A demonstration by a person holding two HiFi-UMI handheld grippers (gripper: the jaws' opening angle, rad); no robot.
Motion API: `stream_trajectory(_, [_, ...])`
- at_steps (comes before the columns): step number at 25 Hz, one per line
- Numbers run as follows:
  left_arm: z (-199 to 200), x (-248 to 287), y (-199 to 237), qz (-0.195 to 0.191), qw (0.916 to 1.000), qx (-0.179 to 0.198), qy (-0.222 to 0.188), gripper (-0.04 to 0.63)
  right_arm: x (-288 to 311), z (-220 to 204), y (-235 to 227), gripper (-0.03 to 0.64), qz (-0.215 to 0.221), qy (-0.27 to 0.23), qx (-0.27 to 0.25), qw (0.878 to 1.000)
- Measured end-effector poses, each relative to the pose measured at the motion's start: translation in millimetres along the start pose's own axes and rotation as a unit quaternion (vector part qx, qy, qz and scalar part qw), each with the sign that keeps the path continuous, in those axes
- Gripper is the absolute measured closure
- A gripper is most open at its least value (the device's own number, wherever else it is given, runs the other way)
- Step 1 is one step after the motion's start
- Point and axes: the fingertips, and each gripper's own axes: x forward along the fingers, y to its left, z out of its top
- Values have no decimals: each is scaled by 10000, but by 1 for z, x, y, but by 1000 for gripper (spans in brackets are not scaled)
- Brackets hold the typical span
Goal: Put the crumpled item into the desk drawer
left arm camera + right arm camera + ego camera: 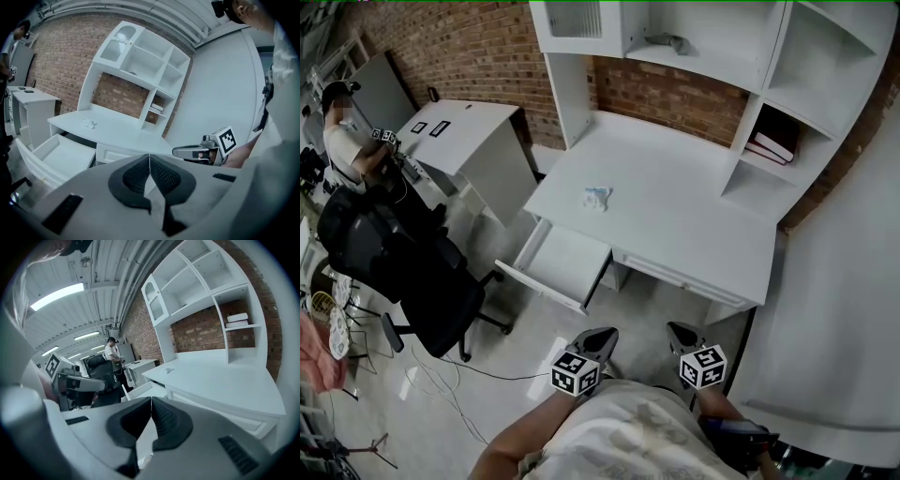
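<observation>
One crumpled item (pixel 597 197) lies on the white worktop (pixel 675 225) near the edge above its one open drawer (pixel 562 265), two books (pixel 773 147) lie on a side shelf (pixel 759 173), and the left tongs (pixel 602 337) and right tongs (pixel 682 334) are both closed on nothing, well apart from the item.

Open white bench top (pixel 675 220) surrounds the crumpled white item (pixel 597 197). The pulled-out white drawer (pixel 567 261) is clear from above, with a black swivel chair (pixel 431 281) near its left.
</observation>
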Motion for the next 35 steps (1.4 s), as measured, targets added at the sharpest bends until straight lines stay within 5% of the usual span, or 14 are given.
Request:
stream_trajectory(17, [-27,-23,-15,48,9999,-98,107,572,-14,-27,24,594,102,170,161,9997])
stream_trajectory(35, [-5,-3,27,-81,9999,-107,60,572,38,-2,16,594,59,230,32,9997])
